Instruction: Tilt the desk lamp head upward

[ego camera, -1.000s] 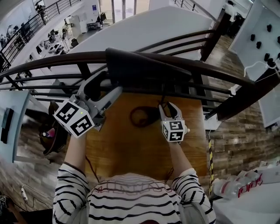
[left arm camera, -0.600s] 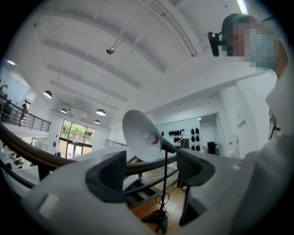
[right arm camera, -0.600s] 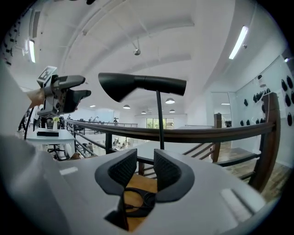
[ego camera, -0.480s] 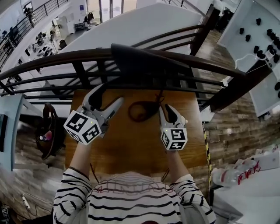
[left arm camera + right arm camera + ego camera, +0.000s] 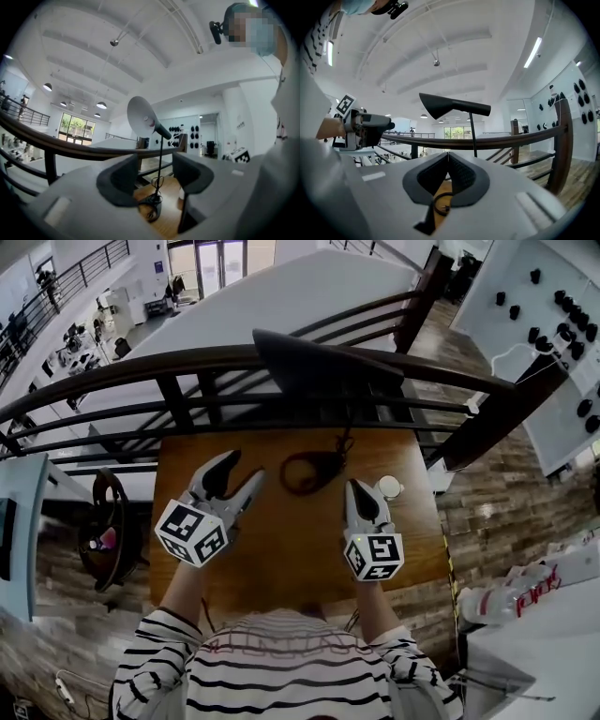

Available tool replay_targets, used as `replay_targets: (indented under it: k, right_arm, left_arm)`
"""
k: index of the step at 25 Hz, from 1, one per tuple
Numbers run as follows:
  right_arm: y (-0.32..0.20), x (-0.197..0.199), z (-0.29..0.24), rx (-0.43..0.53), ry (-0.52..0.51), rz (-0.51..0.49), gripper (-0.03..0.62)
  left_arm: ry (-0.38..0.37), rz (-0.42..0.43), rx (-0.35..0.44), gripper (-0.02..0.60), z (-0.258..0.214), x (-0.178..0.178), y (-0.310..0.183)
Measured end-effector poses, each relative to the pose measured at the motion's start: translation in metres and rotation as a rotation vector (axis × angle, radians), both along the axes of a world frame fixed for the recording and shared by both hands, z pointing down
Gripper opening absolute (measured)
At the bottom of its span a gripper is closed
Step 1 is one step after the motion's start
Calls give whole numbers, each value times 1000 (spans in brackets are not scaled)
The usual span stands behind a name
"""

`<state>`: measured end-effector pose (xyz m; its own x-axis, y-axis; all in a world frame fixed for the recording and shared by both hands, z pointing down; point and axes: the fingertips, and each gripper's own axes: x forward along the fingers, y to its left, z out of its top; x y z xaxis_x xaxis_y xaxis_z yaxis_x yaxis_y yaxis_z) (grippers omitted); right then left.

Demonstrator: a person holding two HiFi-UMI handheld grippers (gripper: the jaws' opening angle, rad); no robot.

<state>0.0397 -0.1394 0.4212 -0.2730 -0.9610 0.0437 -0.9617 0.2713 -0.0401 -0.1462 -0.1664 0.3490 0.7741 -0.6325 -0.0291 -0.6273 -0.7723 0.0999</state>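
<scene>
The desk lamp's dark cone head (image 5: 323,367) stands high at the table's far edge. Its thin pole (image 5: 160,159) runs down to a ring base (image 5: 314,471) with a coiled cord. From the right gripper view the head (image 5: 452,107) looks about level. My left gripper (image 5: 234,476) hovers over the wooden table (image 5: 281,549), left of the base. Its jaws are apart and closing with nothing between them; the pole shows far beyond the gap (image 5: 157,176). My right gripper (image 5: 362,491) is right of the base, jaws (image 5: 448,164) shut and empty. Neither gripper touches the lamp.
A dark curved railing (image 5: 169,371) with bars runs just behind the table's far edge. A small white round object (image 5: 390,487) lies on the table beside the right gripper. A chair (image 5: 103,531) stands past the table's left edge; the floor drops away beyond the railing.
The left gripper has come down and back from beside the lamp head to over the table. The right gripper drew back slightly and its jaws closed.
</scene>
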Motion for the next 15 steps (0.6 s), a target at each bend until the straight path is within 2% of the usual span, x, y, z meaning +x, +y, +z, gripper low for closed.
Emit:
replay_targets:
  k: [9, 15]
  right_arm:
    - [55, -34, 6, 6, -28, 14, 0]
    - [88, -57, 13, 1, -48, 26, 0]
  left_arm:
    - [31, -2, -28, 118, 33, -30, 52]
    - [21, 1, -54, 57, 52, -53, 82]
